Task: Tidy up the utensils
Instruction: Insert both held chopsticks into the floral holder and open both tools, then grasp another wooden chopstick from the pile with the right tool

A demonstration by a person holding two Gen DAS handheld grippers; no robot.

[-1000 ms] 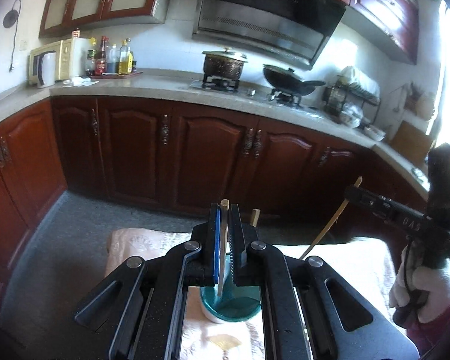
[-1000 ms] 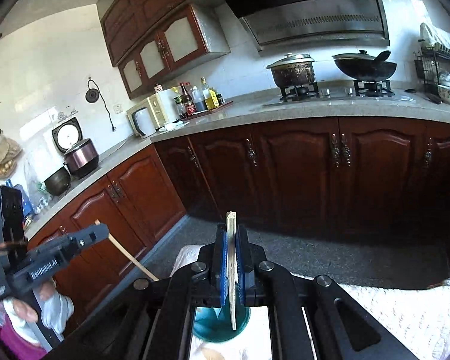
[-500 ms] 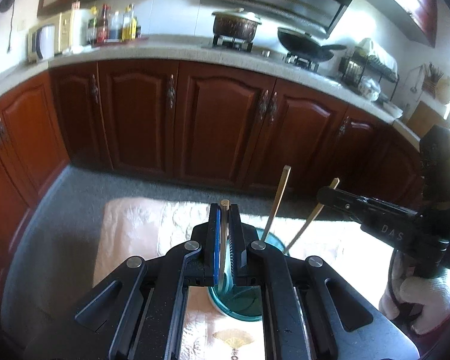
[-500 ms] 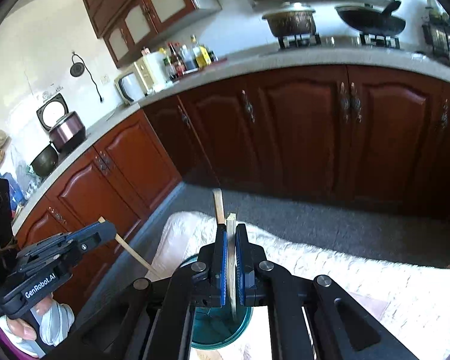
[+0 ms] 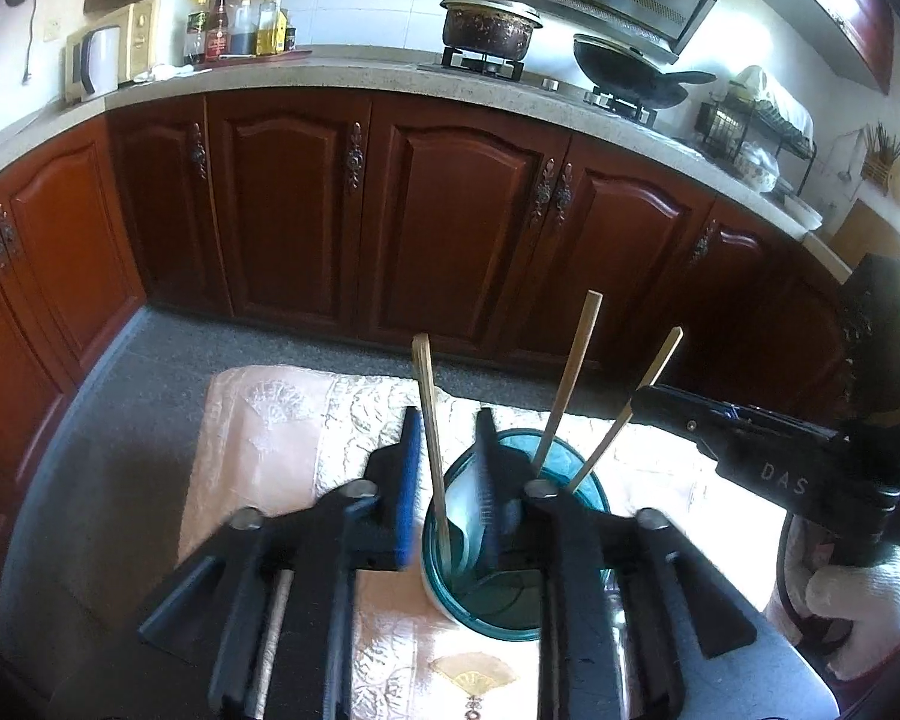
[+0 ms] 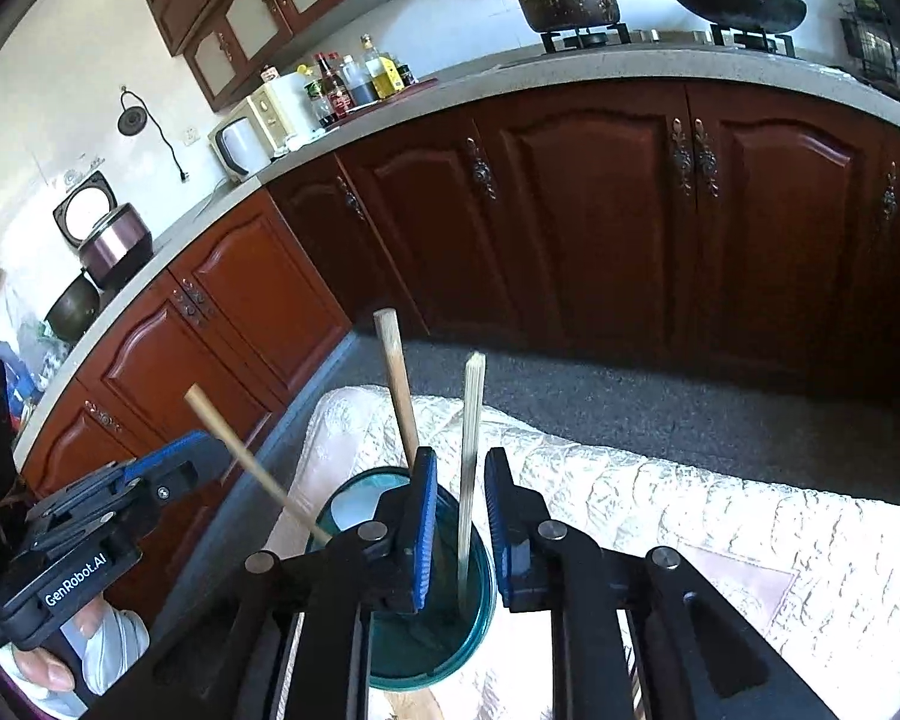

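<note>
Three chopsticks [image 5: 567, 393] stand near-upright in the teal cup [image 5: 582, 483], tips down; left gripper [image 5: 447, 468] and right gripper [image 6: 459, 495] both spread.

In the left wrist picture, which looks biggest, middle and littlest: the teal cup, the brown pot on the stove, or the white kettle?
1. Round teal plastic cup, biggest, though it is nearest the camera.
2. Dark brown lidded pot on the stove.
3. White kettle, littlest, but close to the pot, so unsure.
</note>
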